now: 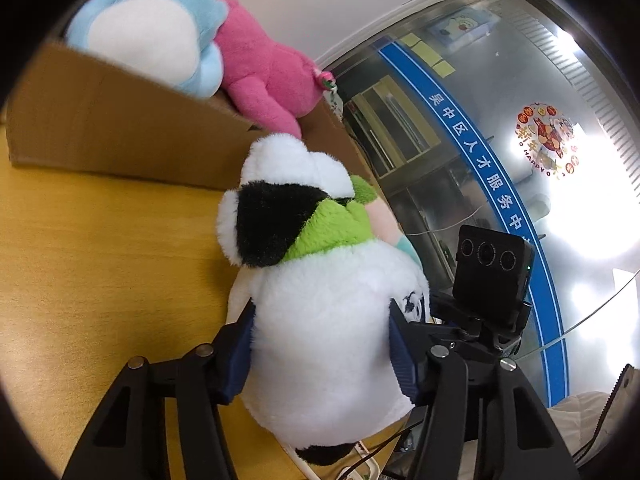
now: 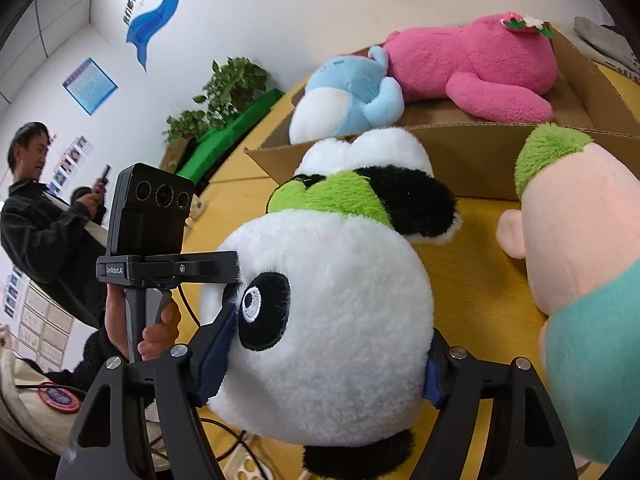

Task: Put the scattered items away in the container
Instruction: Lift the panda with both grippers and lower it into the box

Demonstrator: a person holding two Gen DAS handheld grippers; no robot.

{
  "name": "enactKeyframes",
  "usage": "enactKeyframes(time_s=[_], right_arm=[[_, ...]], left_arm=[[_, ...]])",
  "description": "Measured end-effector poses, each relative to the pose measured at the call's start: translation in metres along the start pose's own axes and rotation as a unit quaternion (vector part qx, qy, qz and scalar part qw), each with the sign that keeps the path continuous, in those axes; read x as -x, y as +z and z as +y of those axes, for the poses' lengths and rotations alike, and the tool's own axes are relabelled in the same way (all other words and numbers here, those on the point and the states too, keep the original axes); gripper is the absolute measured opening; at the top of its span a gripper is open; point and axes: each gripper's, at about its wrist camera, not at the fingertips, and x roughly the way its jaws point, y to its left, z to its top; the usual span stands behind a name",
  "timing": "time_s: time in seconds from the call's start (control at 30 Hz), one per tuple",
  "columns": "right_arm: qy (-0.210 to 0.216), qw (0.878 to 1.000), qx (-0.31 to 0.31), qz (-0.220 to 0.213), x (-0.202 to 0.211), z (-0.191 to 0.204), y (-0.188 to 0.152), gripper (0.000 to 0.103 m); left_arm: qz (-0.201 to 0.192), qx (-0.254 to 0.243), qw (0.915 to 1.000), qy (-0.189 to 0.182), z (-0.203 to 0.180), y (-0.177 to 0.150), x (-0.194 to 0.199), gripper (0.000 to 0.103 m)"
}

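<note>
Closest, both grippers clamp the panda plush (image 1: pixel 320 320): the left gripper (image 1: pixel 322 350) squeezes its body, the right gripper (image 2: pixel 324 364) its head, on the table just short of the cardboard box (image 1: pixel 100 120). Beside it a peach-headed doll (image 2: pixel 580 240) waits. Inside the box already lie a blue plush (image 2: pixel 348 96) and a pink plush (image 2: pixel 480 64).

bright indoor | glass wall (image 1: pixel 500 128) glare | fisheye edges dark, warped
</note>
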Motion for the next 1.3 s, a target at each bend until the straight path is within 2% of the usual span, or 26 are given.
enactKeyframes(time_s=[0.17,0.27,0.4,0.57,0.67,0.8,0.87,0.97,1.03,1.13,1.2,1.3], right_arm=[[0.012,0.999,0.022,-0.041,0.024,0.015,0.018,0.079],[0.015,0.996,0.051,-0.072,0.042,0.022,0.049,0.08],[0.008,0.991,0.086,-0.101,0.059,0.021,0.101,0.08],[0.002,0.991,0.084,-0.106,0.051,-0.018,0.177,0.08],[0.008,0.995,0.058,-0.081,0.019,-0.059,0.2,0.08],[-0.001,1.0,0.013,-0.009,-0.041,-0.113,0.199,0.08],[-0.015,0.999,0.002,0.032,-0.062,-0.122,0.191,0.08],[-0.027,0.997,-0.003,0.075,-0.081,-0.124,0.187,0.081],[-0.026,0.995,-0.013,0.099,-0.09,-0.124,0.189,0.088],[-0.05,0.993,-0.007,0.11,-0.091,-0.117,0.19,0.096],[-0.068,0.992,0.005,0.109,-0.087,-0.11,0.19,0.096],[-0.079,0.993,0.037,0.081,-0.062,-0.094,0.193,0.095]], left_arm=[[-0.028,-0.044,0.9986,0.002,-0.036,0.026,0.018,0.058],[-0.042,-0.085,0.9954,0.009,-0.059,0.056,0.026,0.058],[-0.057,-0.14,0.9881,0.025,-0.085,0.117,0.029,0.058],[-0.049,-0.161,0.9841,0.055,-0.079,0.201,0.003,0.058],[-0.029,-0.145,0.9855,0.083,-0.055,0.227,-0.025,0.058],[0.026,-0.093,0.9877,0.123,0.006,0.229,-0.075,0.058],[0.05,-0.077,0.9866,0.135,0.028,0.22,-0.093,0.058],[0.058,-0.1,0.9809,0.157,0.028,0.208,-0.101,0.058],[0.063,-0.106,0.9792,0.161,0.027,0.206,-0.102,0.058],[0.07,-0.116,0.9777,0.16,0.026,0.203,-0.103,0.06],[0.073,-0.12,0.977,0.161,0.025,0.202,-0.101,0.06],[0.074,-0.125,0.9756,0.164,0.026,0.203,-0.1,0.06]])
